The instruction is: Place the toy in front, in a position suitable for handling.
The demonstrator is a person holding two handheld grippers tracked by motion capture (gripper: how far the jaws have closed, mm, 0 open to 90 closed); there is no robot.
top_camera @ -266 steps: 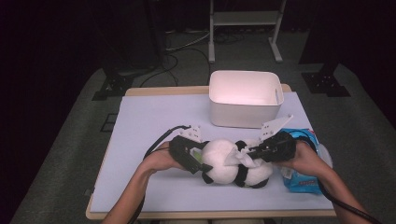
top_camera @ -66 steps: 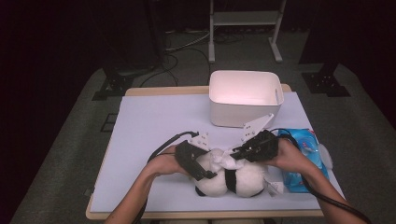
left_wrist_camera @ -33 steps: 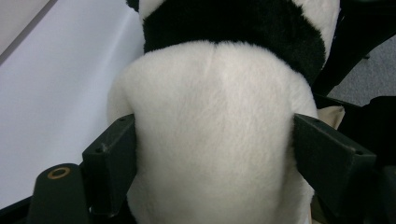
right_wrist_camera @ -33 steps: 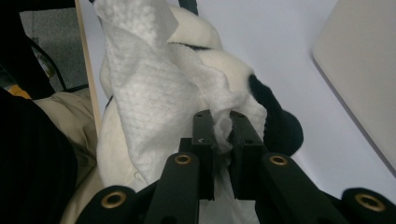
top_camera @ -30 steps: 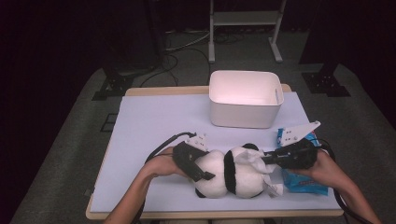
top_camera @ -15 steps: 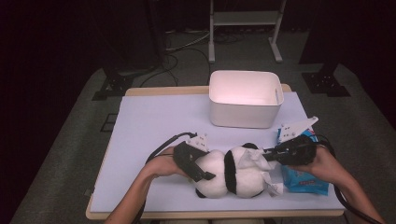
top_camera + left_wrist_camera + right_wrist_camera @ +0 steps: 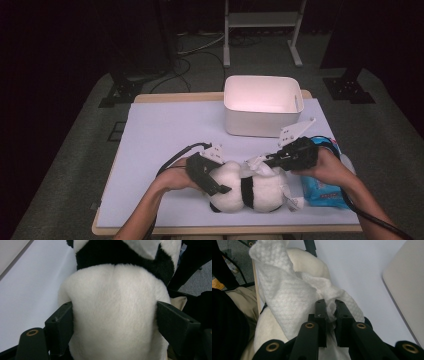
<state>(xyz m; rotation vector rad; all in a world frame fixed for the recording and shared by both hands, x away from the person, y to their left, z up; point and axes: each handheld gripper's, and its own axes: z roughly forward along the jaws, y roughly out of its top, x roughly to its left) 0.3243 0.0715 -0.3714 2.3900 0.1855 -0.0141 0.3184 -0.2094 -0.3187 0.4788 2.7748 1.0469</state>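
— Moved since half a second ago: the right gripper (image 7: 261, 162) has slid toward 9 o'clock, from the blue pack (image 7: 324, 190) onto the top of the panda (image 7: 247, 192), carrying the wipe (image 7: 287, 295) with it.

— And its jaws?

— Nearly closed, pinching a fold of the white wipe between the pads, as the right gripper view shows. The rest of the wipe drapes over the panda's pale fur.

— What about the left gripper (image 7: 216, 176)?

— Unmoved. Its jaws stand wide and press on both flanks of the panda's white body; in the left gripper view each black pad (image 7: 61, 326) dents the plush. The panda itself has kept its place.

— Where is the panda on the table?

— Lying on its side near the 6 o'clock edge, a little toward 5, with its black band across the middle. The pack lies just beside it at 3 o'clock, under the right hand (image 7: 327, 167).

— Describe the surface.

— A wooden table (image 7: 165, 97) covered by a pale lilac mat (image 7: 165, 135). A white bin (image 7: 262, 107) stands at about 1 o'clock, apart from the panda.

— And the room?

— Dark. Grey carpet, black cables on the floor at 11 o'clock, a white metal stand (image 7: 262, 22) at 12 behind the bin, and black stand feet to either side.
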